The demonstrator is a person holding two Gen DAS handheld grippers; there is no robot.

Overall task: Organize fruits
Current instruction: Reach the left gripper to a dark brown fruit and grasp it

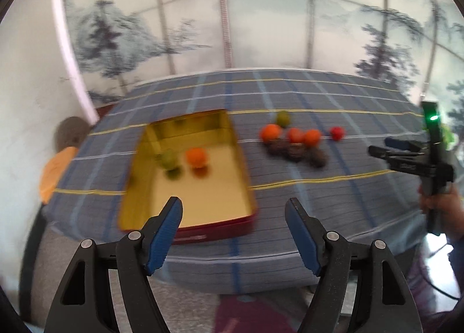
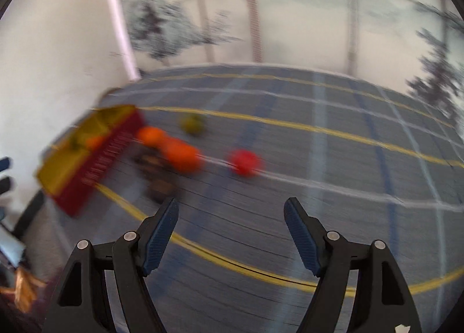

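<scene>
Covering the whole table, a blue-grey plaid cloth with yellow and white stripes (image 1: 333, 188) is the largest thing in view, and on it lies a shallow rectangular tin with a gold inside and dark red outer walls (image 1: 249, 188). Inside that tin, toward its far half, sit a round orange fruit (image 1: 196, 156) and, just to its left, a small yellow-green fruit (image 1: 169, 159). To the right of the tin, apart from its wall, loose fruits cluster on the cloth: three orange round fruits (image 1: 290, 133) in a row, a blur of dark brown pieces (image 1: 295, 153) just in front of them, one yellow-green fruit (image 1: 282, 119) behind them, and a small red round fruit (image 1: 337, 132) farthest from the tin. From the right wrist view, motion blur smears all of this. Near the tin's closest wall, the left gripper (image 1: 233, 208) hangs above the cloth with its blue-padded jaws spread wide and nothing between them. Well to the right of the tin, the right gripper (image 2: 231, 208) hovers over bare cloth, equally wide and holding nothing.
</scene>
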